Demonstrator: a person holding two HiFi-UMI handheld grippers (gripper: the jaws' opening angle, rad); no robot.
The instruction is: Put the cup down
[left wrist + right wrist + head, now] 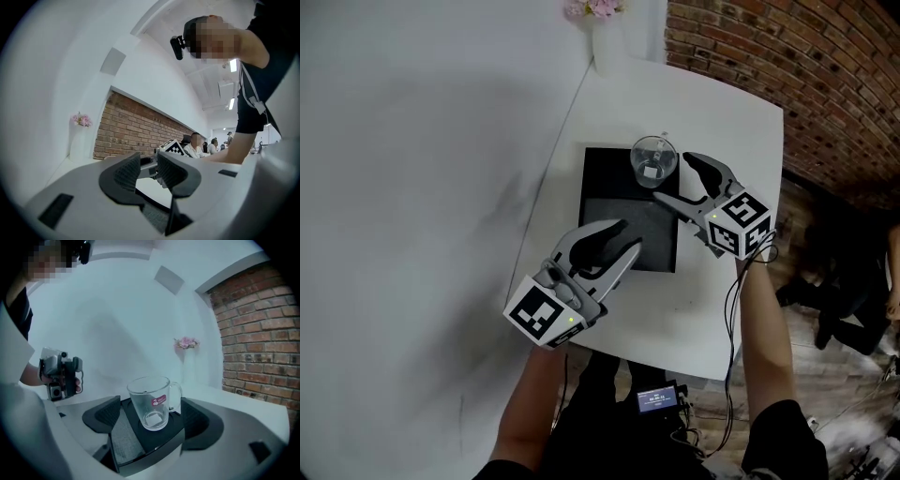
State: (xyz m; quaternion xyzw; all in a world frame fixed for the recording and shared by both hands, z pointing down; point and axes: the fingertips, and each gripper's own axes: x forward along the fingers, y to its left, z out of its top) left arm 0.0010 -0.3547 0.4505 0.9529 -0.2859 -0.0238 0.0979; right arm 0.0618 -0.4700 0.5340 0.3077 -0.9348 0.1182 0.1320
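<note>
A clear glass cup (653, 161) with a handle and a small red label stands upright on the far right corner of a black board (609, 178). My right gripper (673, 178) is open just to the right of it, its fingers apart from the glass. In the right gripper view the cup (150, 401) stands between and just ahead of the wide jaws of my right gripper (151, 420), touching neither pad. My left gripper (619, 246) hovers over the board's near edge. Its jaws stand a little apart, and in the left gripper view nothing lies in the left gripper (149, 172).
The board lies on a white table (722, 122) against a white wall on the left. A white vase of pink flowers (605, 28) stands at the table's far corner. A brick wall (825, 66) runs past the right edge. A person's legs (619, 412) are at the near edge.
</note>
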